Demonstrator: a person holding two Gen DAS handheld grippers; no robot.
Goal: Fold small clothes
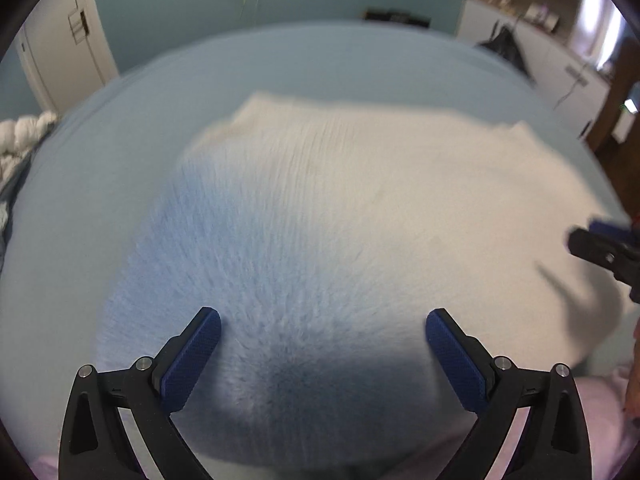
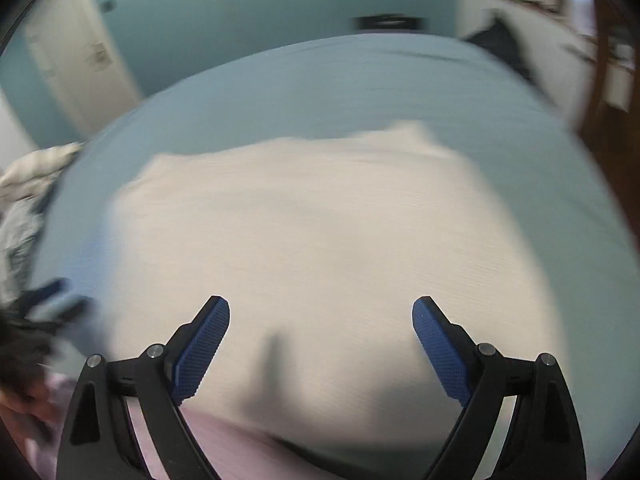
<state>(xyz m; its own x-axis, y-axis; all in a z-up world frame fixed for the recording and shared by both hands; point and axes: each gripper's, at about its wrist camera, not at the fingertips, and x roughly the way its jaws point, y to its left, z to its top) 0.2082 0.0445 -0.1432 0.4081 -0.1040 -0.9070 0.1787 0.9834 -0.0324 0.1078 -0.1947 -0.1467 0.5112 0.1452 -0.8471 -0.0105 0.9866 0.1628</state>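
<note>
Cream ribbed knit garment (image 1: 360, 184) lay spread flat over the middle of the left-wrist view, on a pale blue bedsheet (image 1: 100, 184); its lower-left part showed a fluffy pale blue pile, which may have been a second face of the same cloth or a tint of shadow, and blur left this unsettled. In the right-wrist view the garment (image 2: 312, 220) filled the centre likewise. Judged from its soft drape and fine ribbing, the cloth was light, limp and non-fragile, likely to sag and stretch rather than hold a crease; a pinch at a corner or hem would serve better than a grip in the mid-panel.

Left gripper (image 1: 323, 330) hung over the blue-tinted area at lower centre, jaws spread wide, nothing between the pads. Right gripper (image 2: 321, 316) stood likewise spread and empty over the cream panel; it also entered the left-wrist view at the right edge (image 1: 600, 248).

The far hem ran across the upper middle of both views, with a raised corner (image 2: 416, 130) at upper right. Bare sheet surrounded the garment above and to the left, giving open room. A bunched white textile (image 1: 24, 136) lay at the left edge; pink fabric (image 2: 224, 440) bordered the bottom.
</note>
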